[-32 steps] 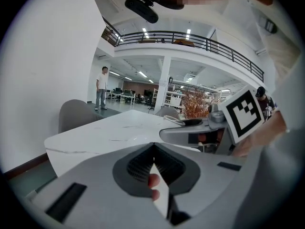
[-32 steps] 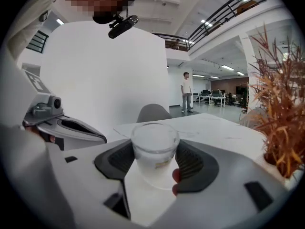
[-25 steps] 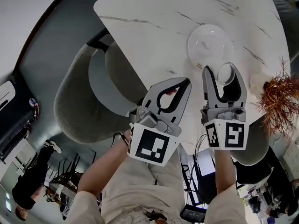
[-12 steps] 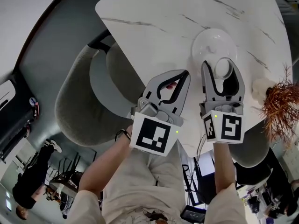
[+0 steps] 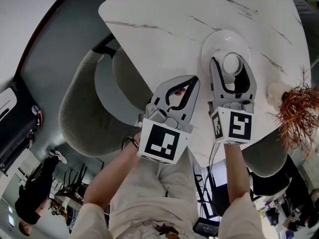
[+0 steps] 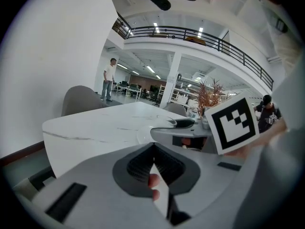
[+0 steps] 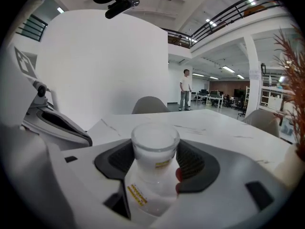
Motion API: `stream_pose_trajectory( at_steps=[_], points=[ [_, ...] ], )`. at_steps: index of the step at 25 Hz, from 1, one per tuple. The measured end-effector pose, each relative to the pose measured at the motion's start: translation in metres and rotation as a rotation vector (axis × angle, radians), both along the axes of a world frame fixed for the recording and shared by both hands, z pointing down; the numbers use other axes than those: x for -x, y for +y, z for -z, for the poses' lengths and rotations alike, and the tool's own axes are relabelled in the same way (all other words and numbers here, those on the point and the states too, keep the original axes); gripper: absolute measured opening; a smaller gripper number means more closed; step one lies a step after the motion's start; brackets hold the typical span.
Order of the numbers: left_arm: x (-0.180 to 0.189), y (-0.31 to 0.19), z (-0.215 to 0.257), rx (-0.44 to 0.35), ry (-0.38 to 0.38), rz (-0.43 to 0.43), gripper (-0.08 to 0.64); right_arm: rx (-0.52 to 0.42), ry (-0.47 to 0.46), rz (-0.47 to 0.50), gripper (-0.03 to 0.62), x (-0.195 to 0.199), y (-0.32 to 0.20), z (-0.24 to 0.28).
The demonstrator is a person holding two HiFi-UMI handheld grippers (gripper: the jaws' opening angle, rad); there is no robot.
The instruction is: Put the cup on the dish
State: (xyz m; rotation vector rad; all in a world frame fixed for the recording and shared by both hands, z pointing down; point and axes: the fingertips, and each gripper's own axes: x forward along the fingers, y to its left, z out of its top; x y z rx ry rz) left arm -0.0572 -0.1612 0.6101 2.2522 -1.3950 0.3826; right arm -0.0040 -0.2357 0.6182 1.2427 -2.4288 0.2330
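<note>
Jaws of the right gripper (image 5: 229, 62) clasp the cup (image 5: 233, 63) in the head view, over the near part of the dish (image 5: 218, 40) on the marble table (image 5: 164, 19). The left gripper (image 5: 195, 79) sits beside it, pinched together. In the left gripper view the jaws meet with nothing between them. In the right gripper view the clear cup is wedged between both jaws.

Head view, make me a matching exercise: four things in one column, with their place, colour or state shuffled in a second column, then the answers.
1. cup
2. dish
3. left gripper
4. dried plant

A. jaws together
B. reddish-brown, at the right edge of the table
C. clamped in the jaws of the right gripper
D. white, lying on the table

Pairs: 1-C, 2-D, 3-A, 4-B
</note>
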Motion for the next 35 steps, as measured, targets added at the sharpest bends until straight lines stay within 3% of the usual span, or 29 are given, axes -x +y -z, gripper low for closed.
stream_pose_trajectory(
  at_steps=[15, 31, 35],
  points=[
    [-0.019, 0.013, 0.012, -0.015, -0.005, -0.025, 0.003, -0.114, -0.033, -0.007, 0.270, -0.006, 0.009, 0.030],
    [-0.034, 0.039, 0.068, -0.060, -0.003, -0.035, 0.003, -0.145, -0.136, -0.064, 0.270, -0.036, 0.044, 0.089],
    [-0.041, 0.041, 0.088, -0.077, 0.010, -0.032, 0.003, -0.100, -0.142, -0.034, 0.270, -0.039, 0.055, 0.099]
  ],
)
